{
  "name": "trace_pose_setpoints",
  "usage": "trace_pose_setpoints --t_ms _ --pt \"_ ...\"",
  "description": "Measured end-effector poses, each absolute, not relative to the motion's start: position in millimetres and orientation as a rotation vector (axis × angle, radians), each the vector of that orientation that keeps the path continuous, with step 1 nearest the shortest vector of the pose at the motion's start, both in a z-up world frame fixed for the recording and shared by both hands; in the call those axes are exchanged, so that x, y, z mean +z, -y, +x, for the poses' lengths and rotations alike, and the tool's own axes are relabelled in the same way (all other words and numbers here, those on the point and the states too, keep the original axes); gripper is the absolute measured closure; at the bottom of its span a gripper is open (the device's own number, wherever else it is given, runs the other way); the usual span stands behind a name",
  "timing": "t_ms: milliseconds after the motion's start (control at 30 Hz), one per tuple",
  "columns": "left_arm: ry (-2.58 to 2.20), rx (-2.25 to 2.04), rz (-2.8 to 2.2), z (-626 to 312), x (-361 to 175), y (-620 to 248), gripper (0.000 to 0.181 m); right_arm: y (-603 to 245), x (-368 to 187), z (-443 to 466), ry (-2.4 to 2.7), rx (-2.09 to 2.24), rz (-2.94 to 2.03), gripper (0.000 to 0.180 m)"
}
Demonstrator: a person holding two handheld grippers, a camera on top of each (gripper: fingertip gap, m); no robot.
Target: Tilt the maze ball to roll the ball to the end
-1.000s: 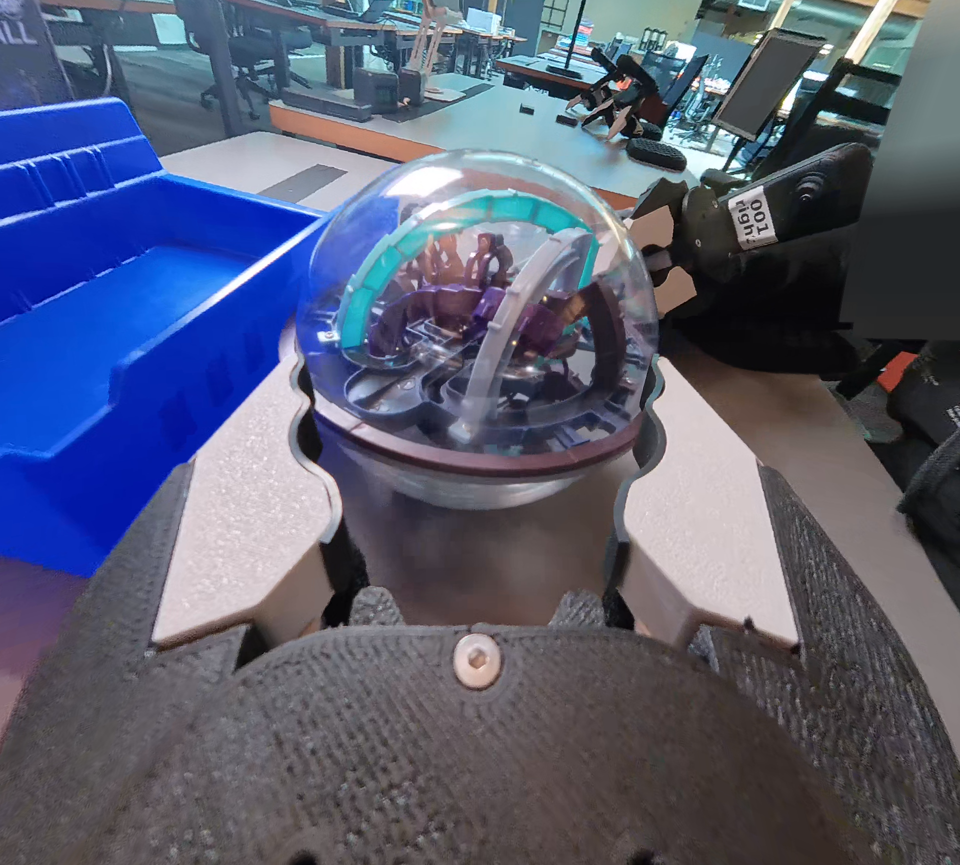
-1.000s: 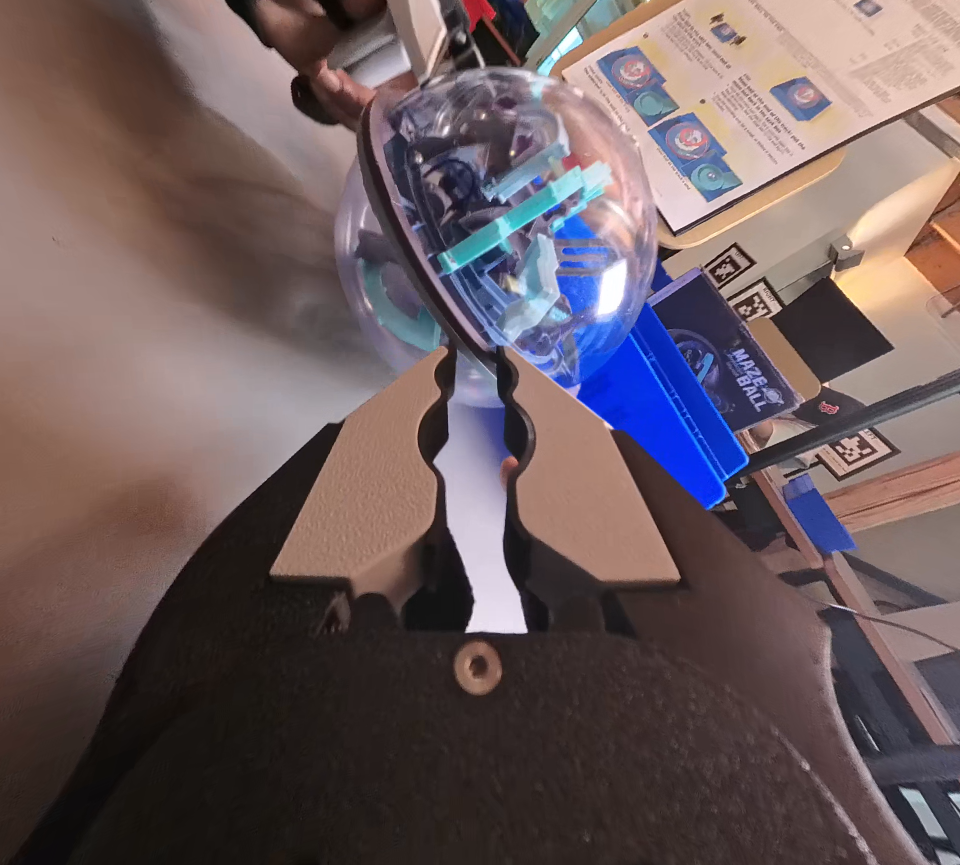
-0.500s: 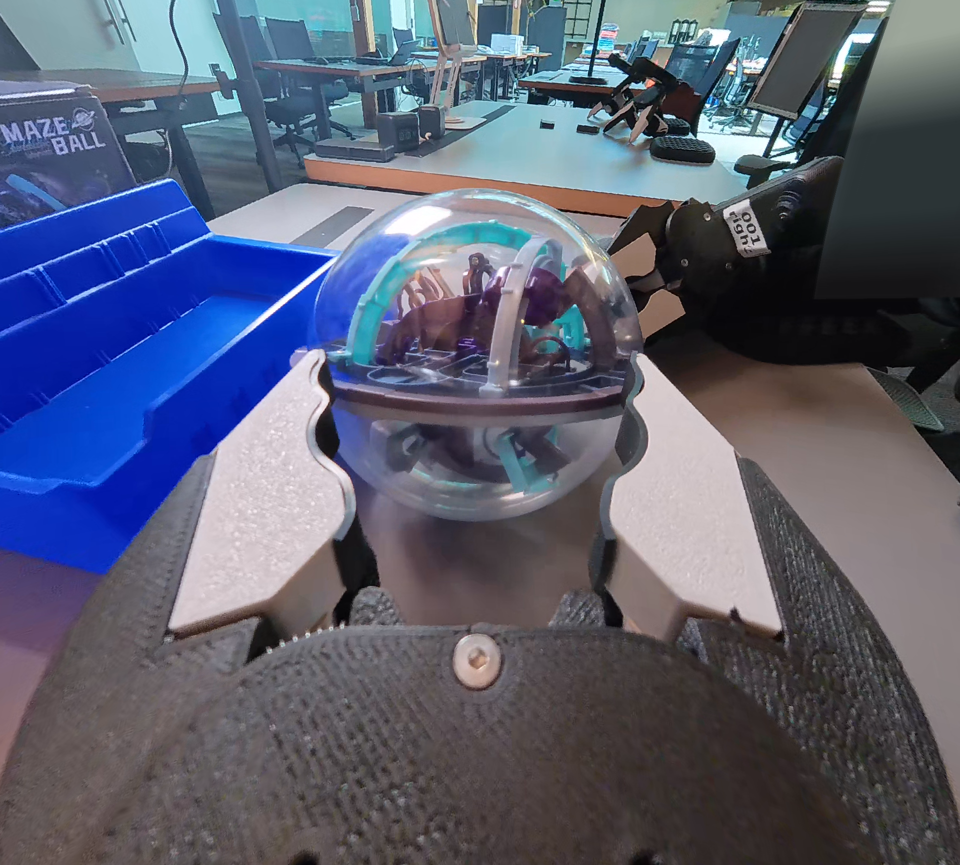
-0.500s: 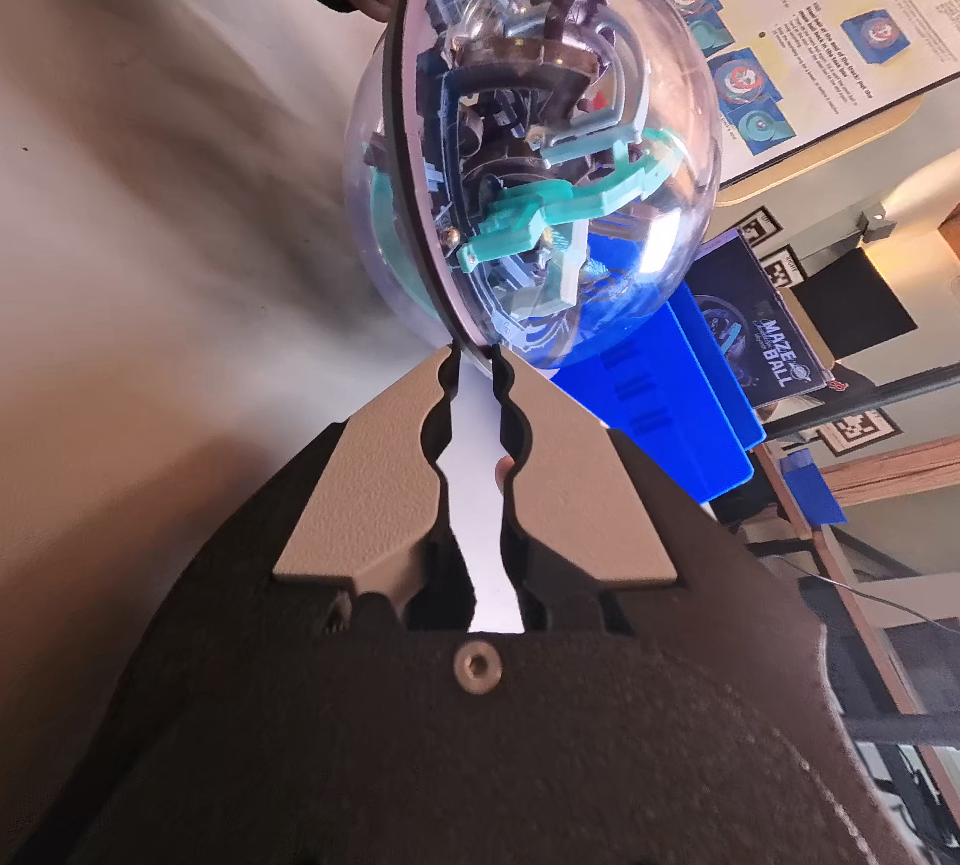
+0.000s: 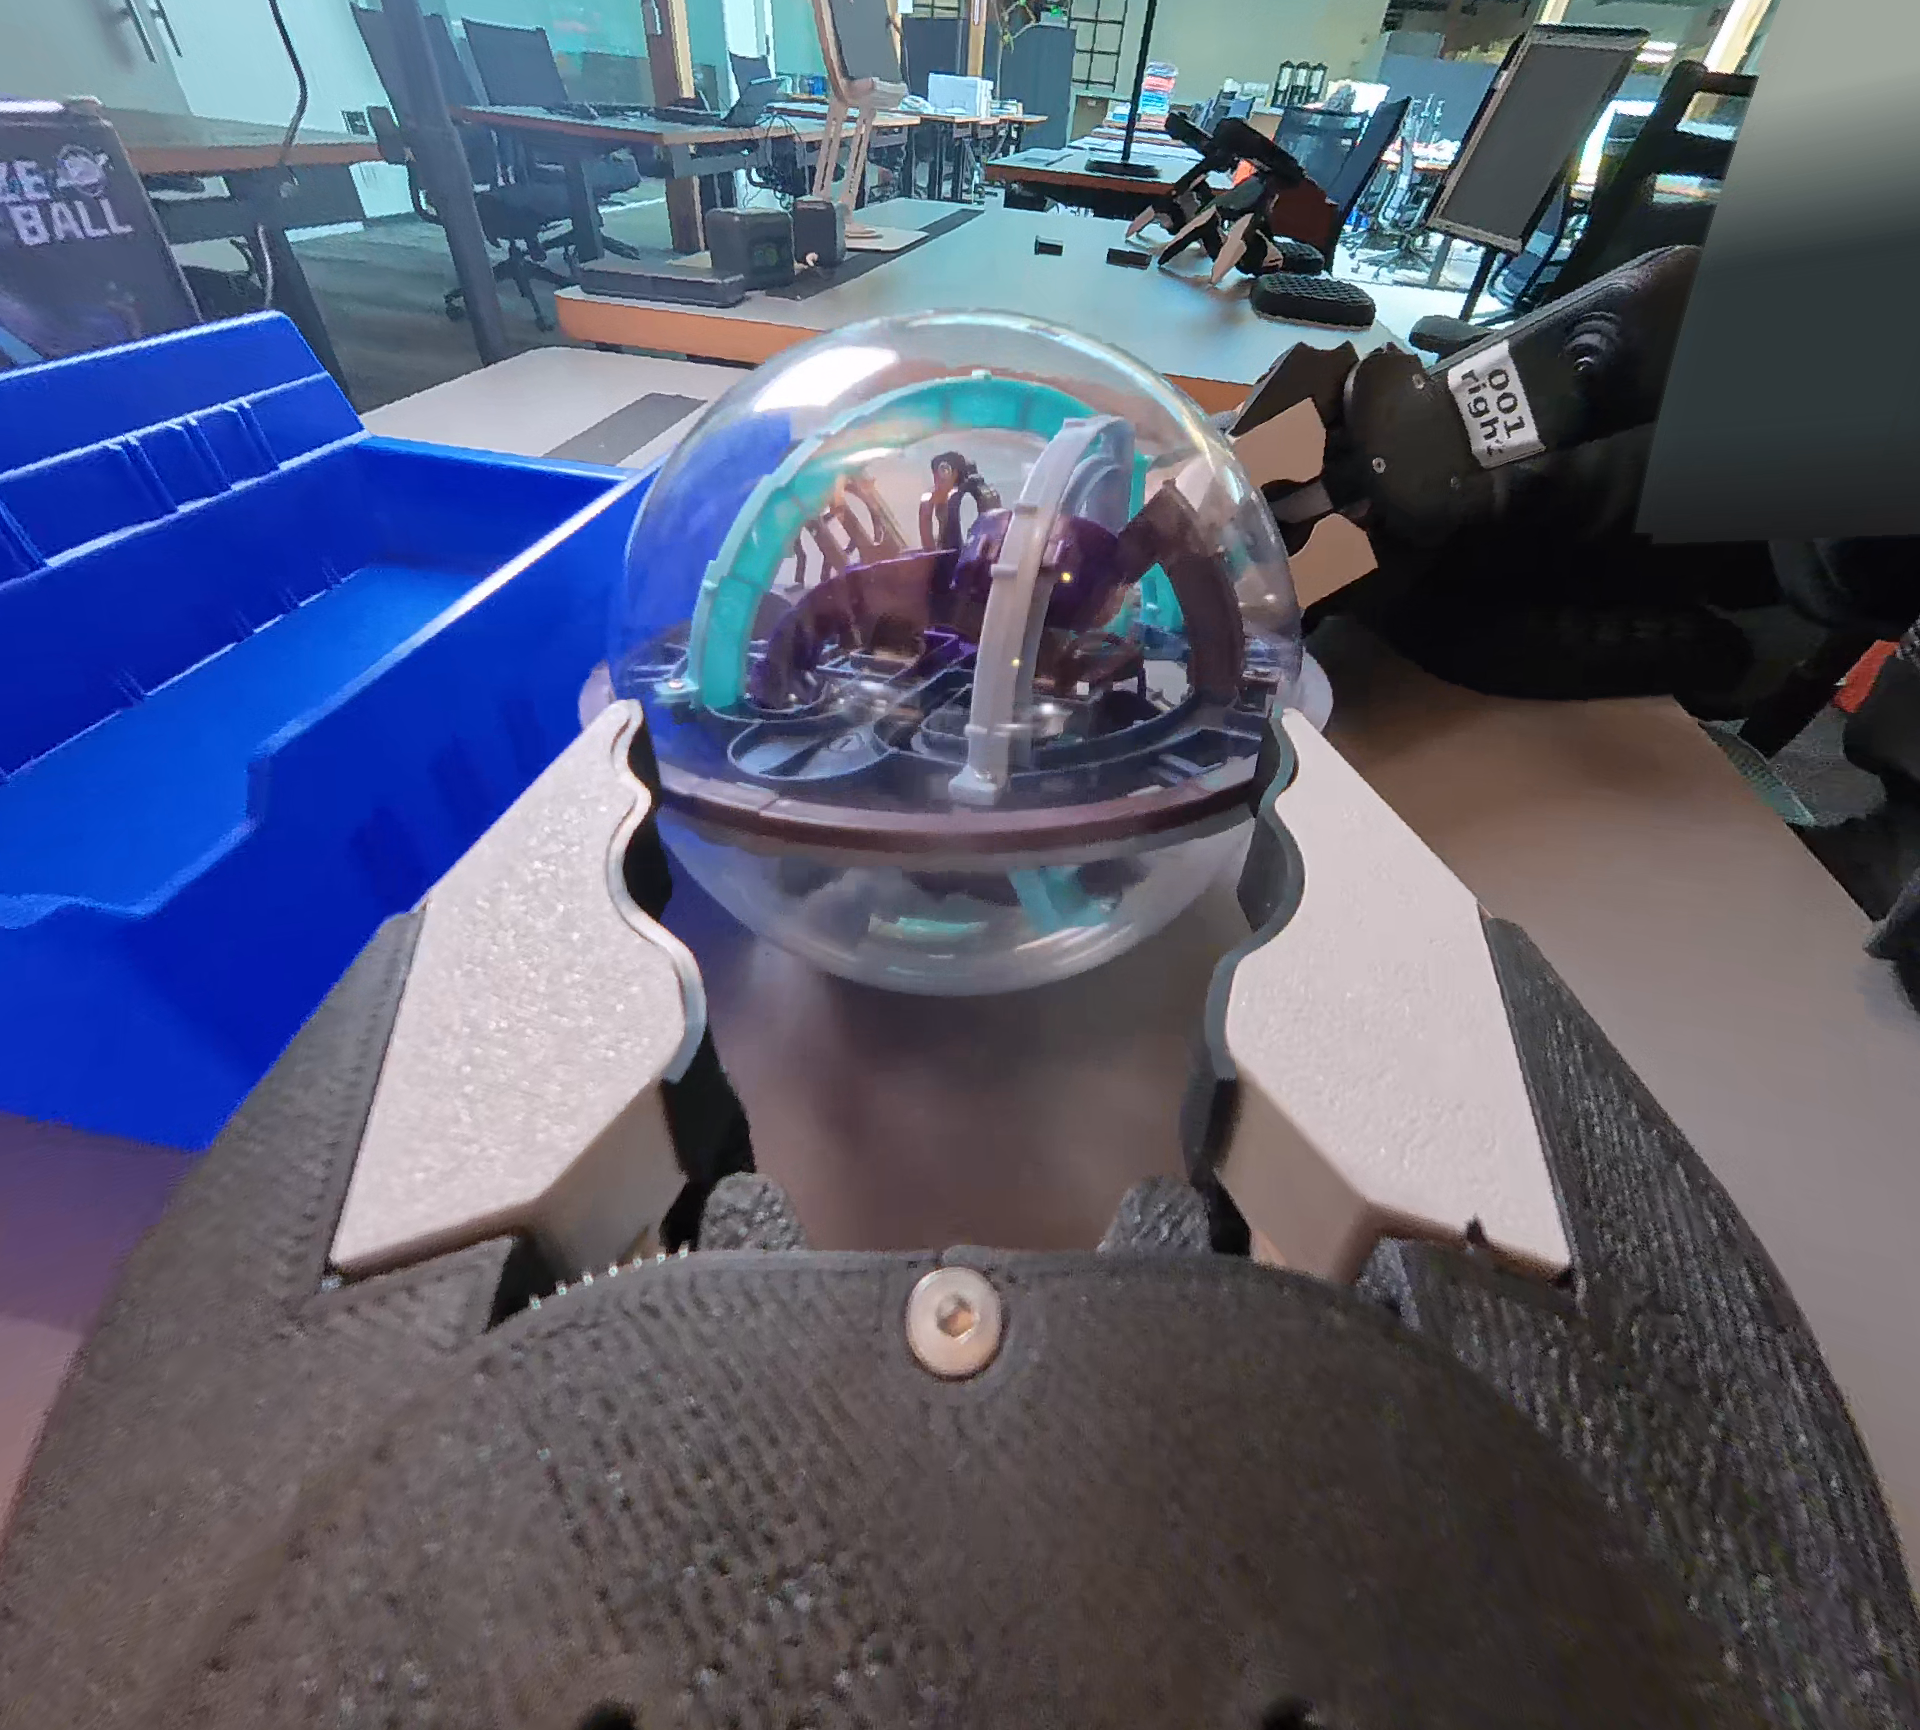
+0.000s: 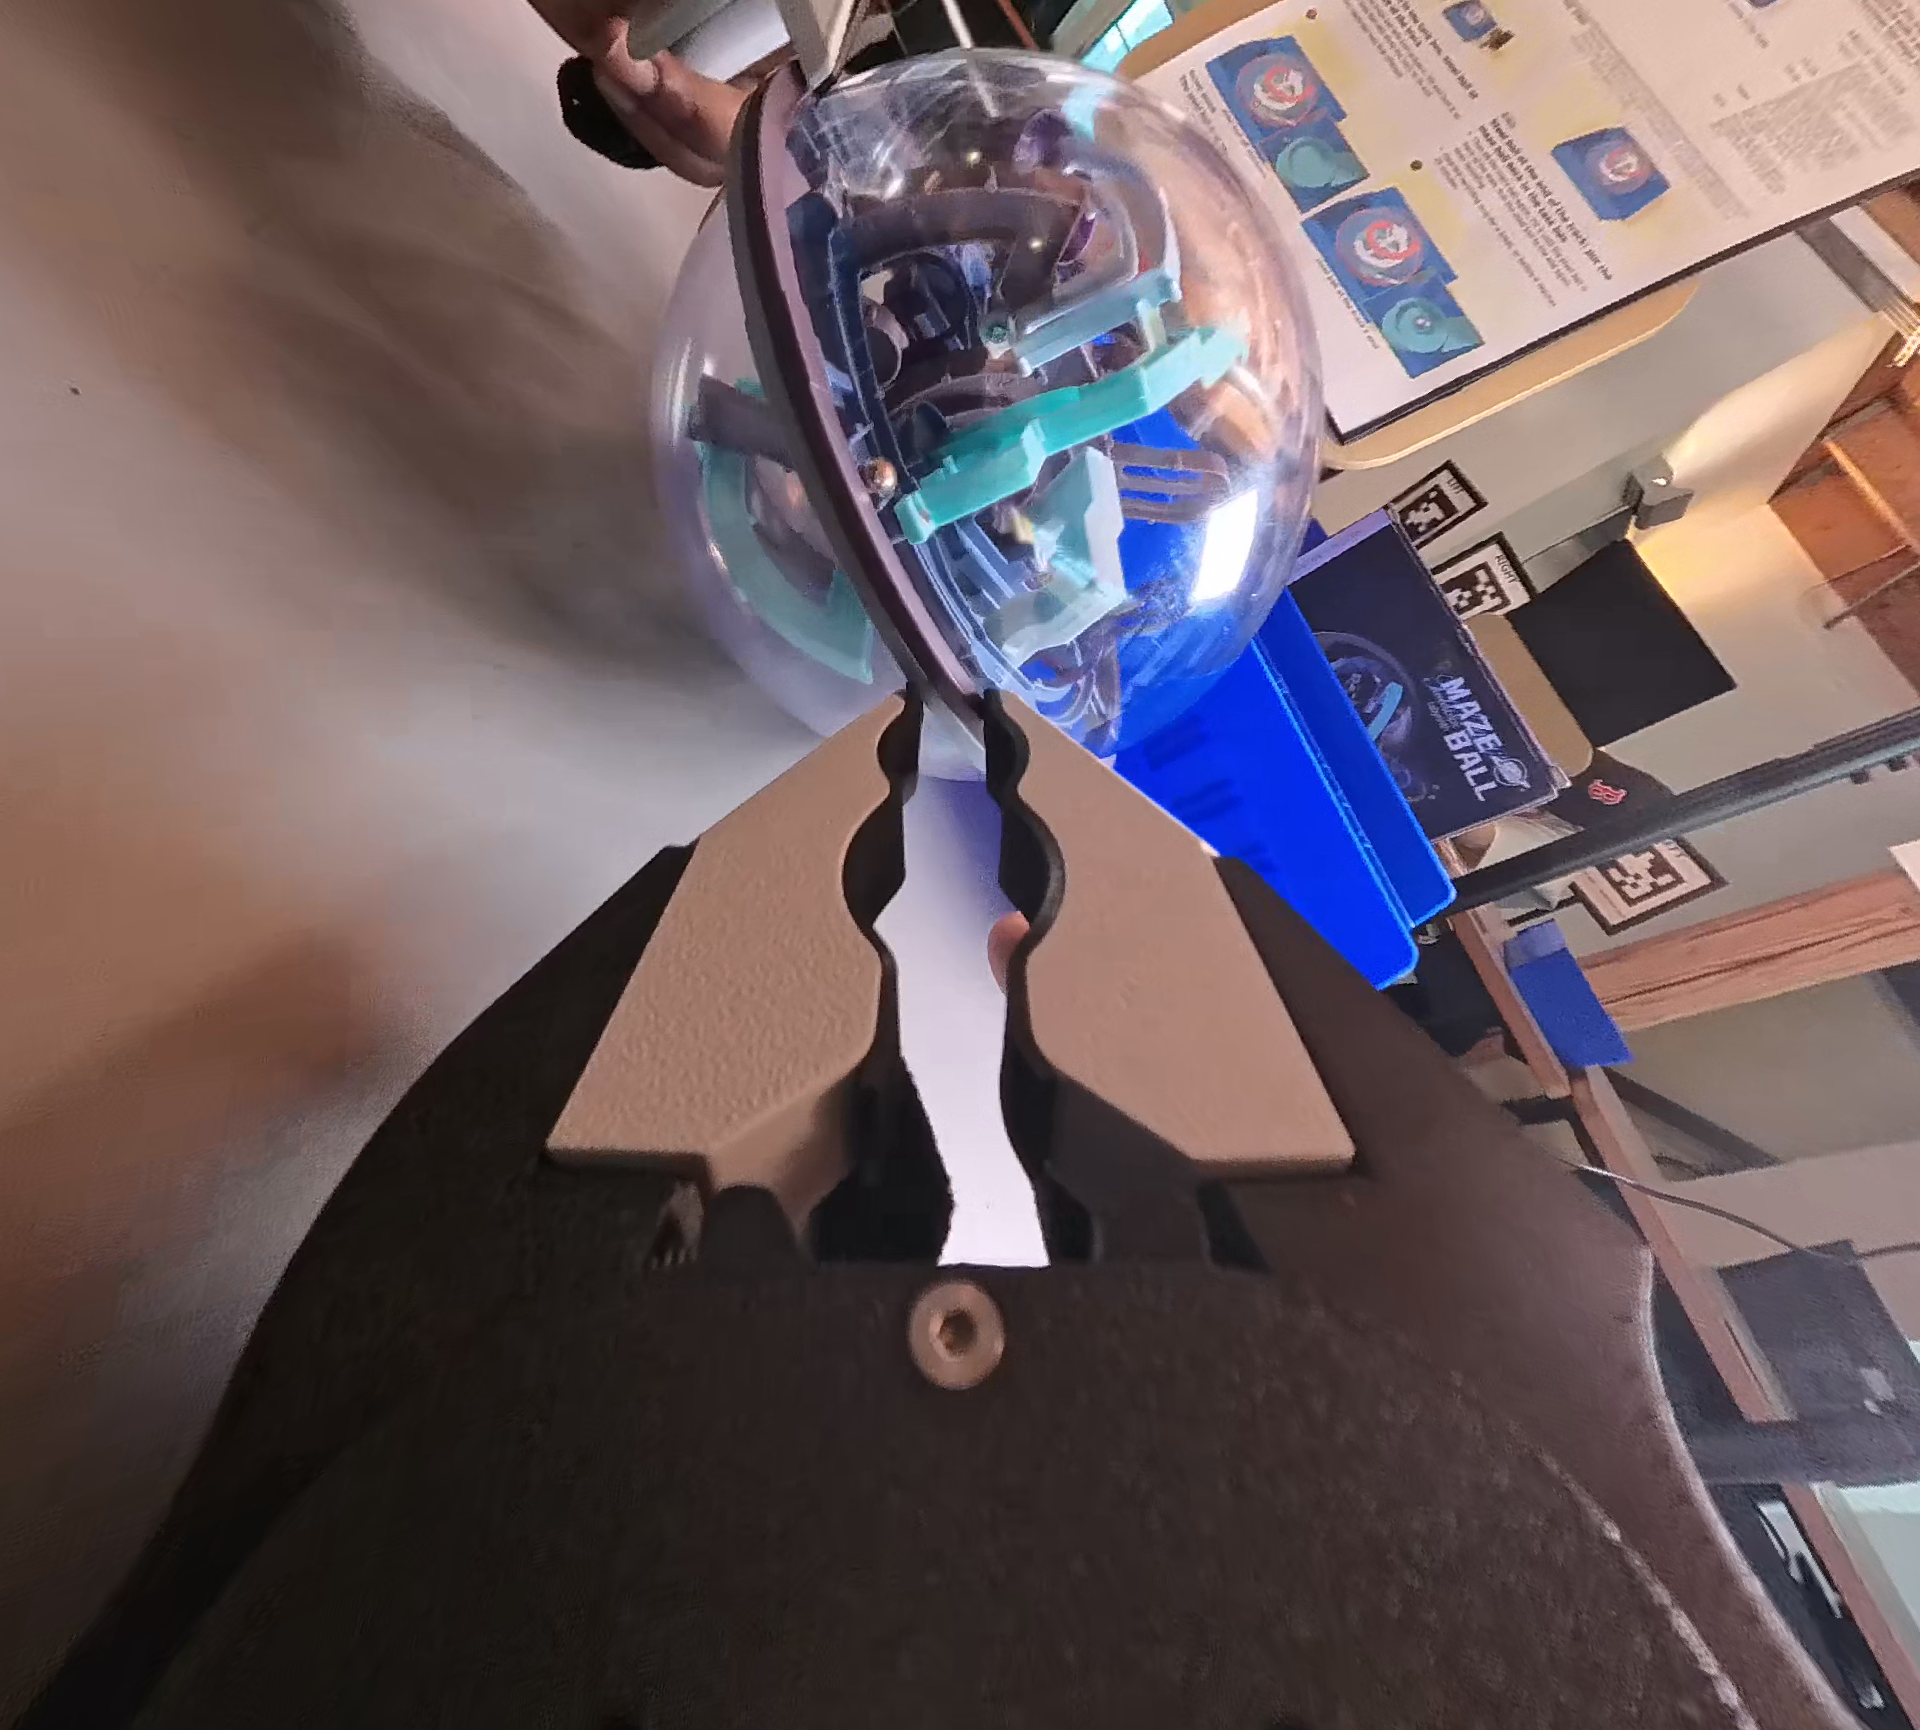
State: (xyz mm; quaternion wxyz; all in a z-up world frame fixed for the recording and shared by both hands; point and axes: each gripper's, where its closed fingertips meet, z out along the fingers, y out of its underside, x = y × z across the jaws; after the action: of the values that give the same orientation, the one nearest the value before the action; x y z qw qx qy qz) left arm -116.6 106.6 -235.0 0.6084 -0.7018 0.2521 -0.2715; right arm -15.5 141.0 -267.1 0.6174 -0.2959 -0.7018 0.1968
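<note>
Above the table (image 5: 1558,849), the left tool (image 5: 951,745) clamps the maze ball (image 5: 951,641) by its sides. At its 3 o'clock, the right tool (image 6: 951,704) pinches the ball's rim.

Maze ball (image 5: 951,672): clear plastic sphere, dark equator rim (image 5: 935,823) around the middle, splitting it into two domes. Inside: teal curved track (image 5: 748,558), grey arch track (image 5: 1023,579), dark purple/brown ramps, dark blue base plate with channels. Small steel ball (image 6: 881,472) sits next to the rim at the end of a teal track piece, seen in right wrist view. Rim roughly level in left wrist view, slightly tipped toward that camera. Sphere sits just right of the blue bin (image 5: 208,672), near the bin's right wall. Whether its bottom dome touches the tabletop cannot be told. Lower dome shows more teal and dark track pieces, blurred.
</note>
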Motion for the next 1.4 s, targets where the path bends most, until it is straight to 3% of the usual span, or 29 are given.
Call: trace_pose_setpoints --t_ms 433,767,1400 --pt "-0.454 -0.869 -1.644 -117.1 -239.0 -107.5 0.067 -132.3 -249.8 -10.2 1.559 0.574 -0.694 0.171" --pt "-0.464 -0.791 -1.641 -116.4 -231.3 -108.4 0.067 -132.9 -261.9 -12.1 1.602 0.622 -0.749 0.170" --pt "-0.757 -0.653 -1.523 -91.4 -215.7 -87.0 0.064 -112.1 -263.8 0.1 1.699 1.240 -1.031 0.172"
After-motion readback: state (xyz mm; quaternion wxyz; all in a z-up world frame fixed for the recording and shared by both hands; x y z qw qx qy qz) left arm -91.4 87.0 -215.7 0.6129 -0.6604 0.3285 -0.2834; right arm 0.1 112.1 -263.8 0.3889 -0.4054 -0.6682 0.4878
